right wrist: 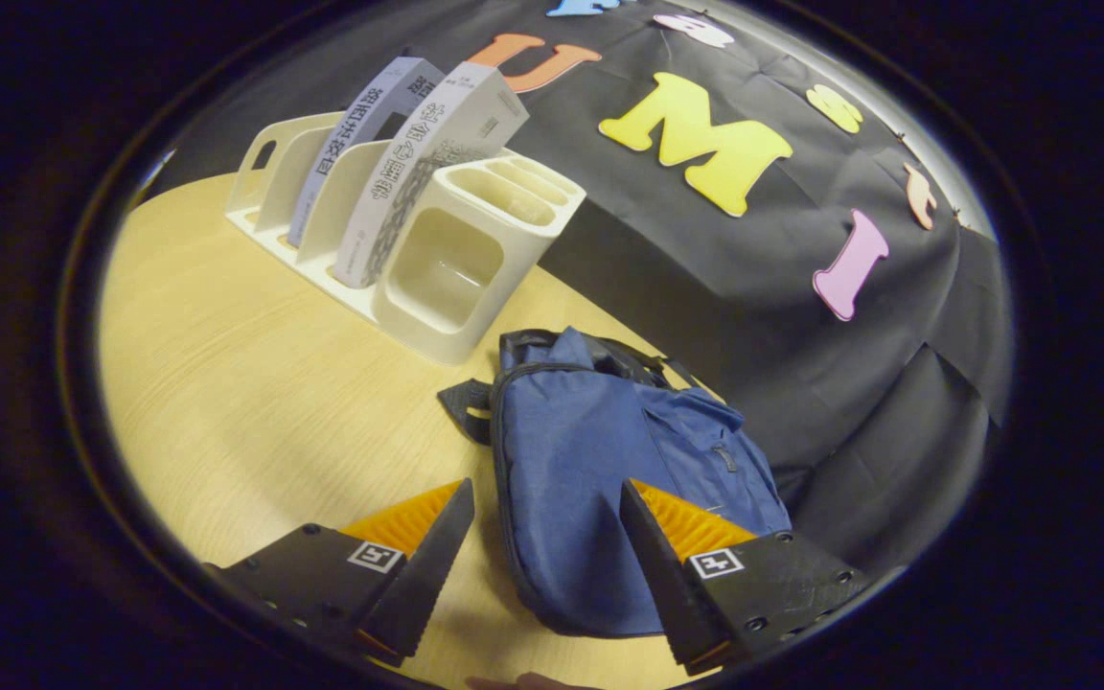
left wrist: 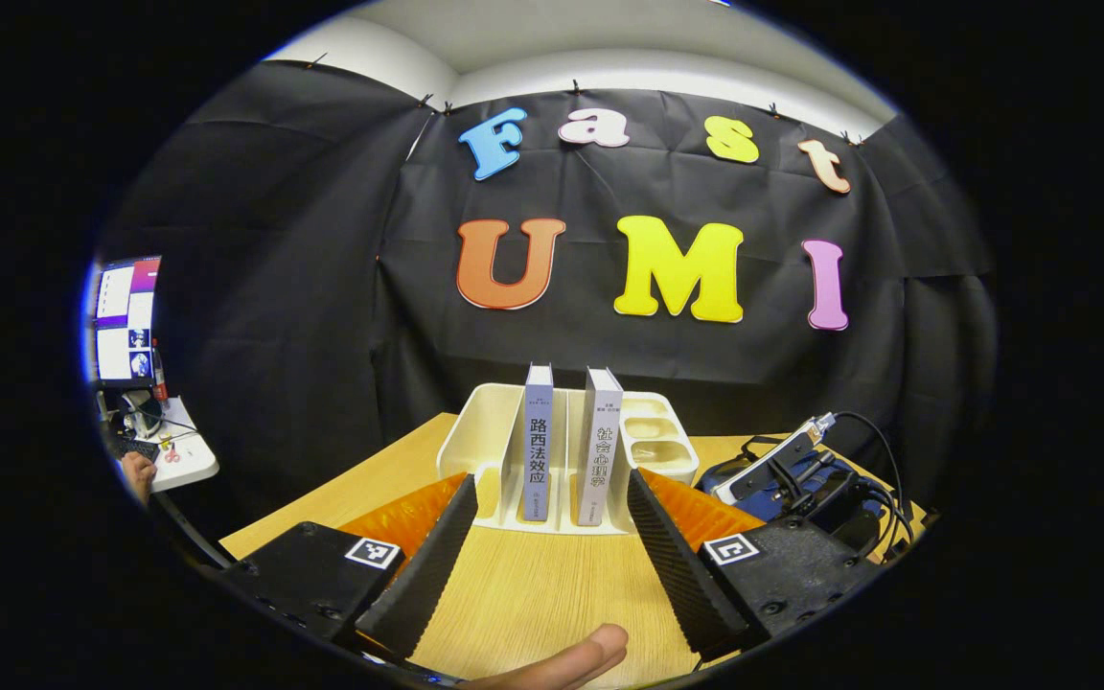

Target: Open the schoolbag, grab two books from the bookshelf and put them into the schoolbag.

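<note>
Two grey-covered books, a left book [left wrist: 538,441] and a right book [left wrist: 600,446], stand upright in a cream bookshelf [left wrist: 475,422] on the wooden table. My left gripper [left wrist: 550,479] is open and faces them from a short way off, touching nothing. In the right gripper view the blue schoolbag [right wrist: 600,460] lies flat to the right of the bookshelf [right wrist: 437,278]. My right gripper [right wrist: 544,489] hovers open above the bag's near end, with nothing between its fingers. Both books [right wrist: 418,163] lean in their slots. The other gripper [left wrist: 801,455] hangs over the bag [left wrist: 753,479].
The shelf's right end has small empty compartments [right wrist: 504,192]. A person's finger [left wrist: 571,661] shows at the lower edge. A monitor [left wrist: 126,316] and a white side table [left wrist: 183,460] stand far left, off the wooden table [right wrist: 255,383]. Black cloth hangs close behind the shelf.
</note>
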A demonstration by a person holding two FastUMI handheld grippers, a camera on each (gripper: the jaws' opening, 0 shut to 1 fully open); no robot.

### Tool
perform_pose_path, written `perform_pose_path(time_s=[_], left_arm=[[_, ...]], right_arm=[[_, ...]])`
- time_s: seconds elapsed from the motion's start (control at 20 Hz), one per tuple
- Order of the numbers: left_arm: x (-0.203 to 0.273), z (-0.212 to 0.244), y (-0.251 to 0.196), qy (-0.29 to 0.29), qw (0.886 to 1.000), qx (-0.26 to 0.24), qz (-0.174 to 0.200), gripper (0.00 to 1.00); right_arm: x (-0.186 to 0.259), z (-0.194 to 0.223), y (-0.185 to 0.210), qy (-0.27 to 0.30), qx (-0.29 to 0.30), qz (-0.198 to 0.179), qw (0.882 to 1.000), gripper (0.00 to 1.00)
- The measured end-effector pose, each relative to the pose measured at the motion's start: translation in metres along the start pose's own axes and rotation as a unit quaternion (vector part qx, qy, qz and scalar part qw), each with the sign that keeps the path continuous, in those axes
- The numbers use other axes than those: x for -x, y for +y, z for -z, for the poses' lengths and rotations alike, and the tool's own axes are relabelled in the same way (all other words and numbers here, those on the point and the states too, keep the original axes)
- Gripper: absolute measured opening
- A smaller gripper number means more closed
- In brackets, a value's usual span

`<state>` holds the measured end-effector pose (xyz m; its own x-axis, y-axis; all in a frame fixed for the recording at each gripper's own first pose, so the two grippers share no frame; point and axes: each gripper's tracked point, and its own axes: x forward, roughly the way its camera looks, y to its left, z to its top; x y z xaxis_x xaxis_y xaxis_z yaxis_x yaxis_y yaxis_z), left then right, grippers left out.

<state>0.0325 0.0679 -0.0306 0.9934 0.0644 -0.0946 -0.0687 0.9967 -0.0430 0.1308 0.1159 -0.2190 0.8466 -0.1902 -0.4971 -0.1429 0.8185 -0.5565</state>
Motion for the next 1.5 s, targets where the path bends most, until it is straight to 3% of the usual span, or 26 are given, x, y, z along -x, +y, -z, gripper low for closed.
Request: perform_pose_path(time_s=[0.1, 0.15, 0.3, 0.35, 0.4, 0.5, 0.65, 0.75, 0.85, 1.25, 1.5], left_arm=[[-0.001, 0.002, 0.002, 0.004, 1.0, 0.005, -0.003, 0.99], [-0.001, 0.003, 0.003, 0.006, 1.0, 0.008, -0.002, 0.99], [-0.003, 0.004, 0.005, 0.008, 1.0, 0.013, -0.004, 0.99], [-0.003, 0.003, 0.003, 0.008, 1.0, 0.017, -0.002, 0.99], [-0.003, 0.002, 0.001, 0.007, 1.0, 0.02, 0.003, 0.98], [-0.001, 0.002, 0.0, 0.006, 1.0, 0.021, 0.003, 0.97], [-0.001, -0.001, -0.003, 0.001, 1.0, 0.013, 0.005, 0.97], [-0.001, -0.001, -0.01, -0.001, 1.0, 0.011, 0.012, 0.97], [0.0, 0.0, -0.017, -0.004, 1.0, 0.003, 0.019, 0.97], [-0.013, 0.008, -0.04, -0.005, 1.0, -0.008, 0.028, 0.97], [-0.028, 0.025, -0.051, 0.007, 0.999, -0.041, 0.021, 0.97]], right_arm=[[-0.008, -0.006, -0.01, 0.004, -0.004, 0.012, 1.0, 0.94], [-0.01, -0.007, -0.016, 0.01, -0.009, 0.015, 1.0, 0.87], [-0.01, -0.019, -0.035, 0.004, -0.021, 0.027, 0.999, 0.87], [-0.01, -0.023, -0.04, 0.003, -0.023, 0.031, 0.999, 0.77], [-0.012, -0.026, -0.043, 0.0, -0.019, 0.033, 0.999, 0.82], [-0.016, -0.028, -0.044, 0.001, -0.024, 0.031, 0.999, 0.67], [-0.021, -0.024, -0.039, 0.016, -0.046, 0.007, 0.999, 0.22], [-0.018, -0.025, -0.043, 0.013, -0.065, 0.003, 0.998, 0.07], [-0.014, -0.03, -0.054, 0.002, -0.071, 0.002, 0.997, 0.02], [0.005, -0.056, -0.128, -0.041, -0.106, 0.011, 0.993, 0.02], [0.007, -0.07, -0.184, -0.065, -0.145, 0.008, 0.987, 0.02]])
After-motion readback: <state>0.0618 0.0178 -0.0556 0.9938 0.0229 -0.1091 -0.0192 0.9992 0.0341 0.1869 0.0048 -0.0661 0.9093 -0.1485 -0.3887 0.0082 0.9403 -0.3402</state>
